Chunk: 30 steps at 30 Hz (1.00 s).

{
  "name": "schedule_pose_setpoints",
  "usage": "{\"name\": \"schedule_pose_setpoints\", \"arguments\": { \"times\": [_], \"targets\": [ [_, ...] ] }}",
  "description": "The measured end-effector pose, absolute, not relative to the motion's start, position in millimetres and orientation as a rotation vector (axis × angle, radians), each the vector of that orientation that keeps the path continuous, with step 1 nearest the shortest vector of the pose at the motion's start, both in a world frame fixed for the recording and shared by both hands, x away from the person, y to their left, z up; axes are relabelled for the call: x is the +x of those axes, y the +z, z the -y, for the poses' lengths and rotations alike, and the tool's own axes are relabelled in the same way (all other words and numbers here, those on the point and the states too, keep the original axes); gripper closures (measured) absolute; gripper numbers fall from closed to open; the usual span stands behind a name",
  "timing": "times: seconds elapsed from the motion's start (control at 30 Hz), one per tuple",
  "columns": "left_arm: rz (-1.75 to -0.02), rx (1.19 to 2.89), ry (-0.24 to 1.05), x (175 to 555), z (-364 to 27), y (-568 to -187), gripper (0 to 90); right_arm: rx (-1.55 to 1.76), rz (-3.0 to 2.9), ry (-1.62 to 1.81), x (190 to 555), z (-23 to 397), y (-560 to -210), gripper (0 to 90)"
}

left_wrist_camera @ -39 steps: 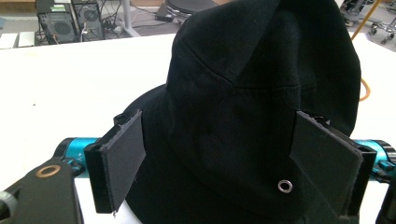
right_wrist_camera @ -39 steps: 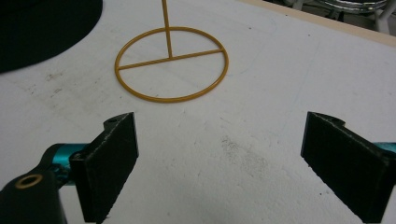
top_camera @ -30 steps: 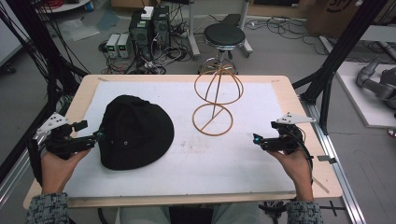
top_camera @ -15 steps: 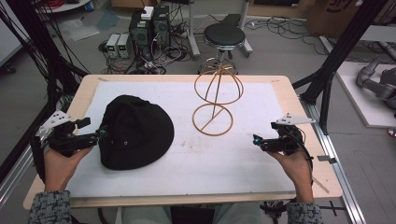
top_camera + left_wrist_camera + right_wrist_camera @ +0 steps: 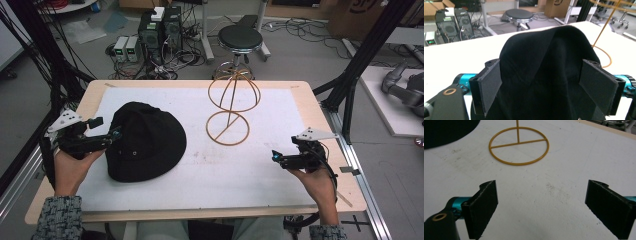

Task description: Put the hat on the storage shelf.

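A black hat (image 5: 147, 142) lies crown-up on the left half of the white mat. My left gripper (image 5: 114, 135) is at the hat's left edge. In the left gripper view it stands open (image 5: 544, 82) with the hat's fabric (image 5: 544, 52) bulging between the two pads, which are apart from it on both sides. A gold wire hat stand (image 5: 233, 100) stands upright at the middle back; its base ring (image 5: 518, 145) lies ahead of my right gripper (image 5: 549, 207). The right gripper (image 5: 275, 157) hovers open over bare mat near the table's right side, holding nothing.
The white mat (image 5: 240, 175) covers a wooden table (image 5: 320, 115). Beyond the far edge are a black stool (image 5: 240, 37), computer boxes (image 5: 160, 25) and cables on the floor. Black frame posts (image 5: 360, 65) rise at the table's left and right.
My left gripper has moved a little forward and right, onto the hat's edge. The right gripper, hat and stand have stayed put.
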<state>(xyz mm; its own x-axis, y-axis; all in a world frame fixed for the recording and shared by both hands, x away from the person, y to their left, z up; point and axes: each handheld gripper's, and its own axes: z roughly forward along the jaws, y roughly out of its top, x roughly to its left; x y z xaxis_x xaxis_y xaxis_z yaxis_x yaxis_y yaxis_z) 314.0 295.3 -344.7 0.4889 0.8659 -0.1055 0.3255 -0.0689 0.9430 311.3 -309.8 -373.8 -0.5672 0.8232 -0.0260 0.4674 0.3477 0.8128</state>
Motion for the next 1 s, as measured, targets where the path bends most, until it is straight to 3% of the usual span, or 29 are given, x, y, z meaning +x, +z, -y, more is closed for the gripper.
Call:
{"name": "schedule_pose_setpoints", "arguments": {
  "times": [0.6, 1.0],
  "targets": [
    [-0.942, 1.621, 0.622, 349.9, -266.4, -326.0, 17.1, 1.169, -2.179, 1.076, 277.6, 321.3, -382.1, 10.8],
    [-0.934, 1.669, 0.536, 369.5, -258.8, -336.1, 20.8, 1.212, -2.161, 1.05, 263.8, 331.1, -385.5, 10.8]
  ]
}}
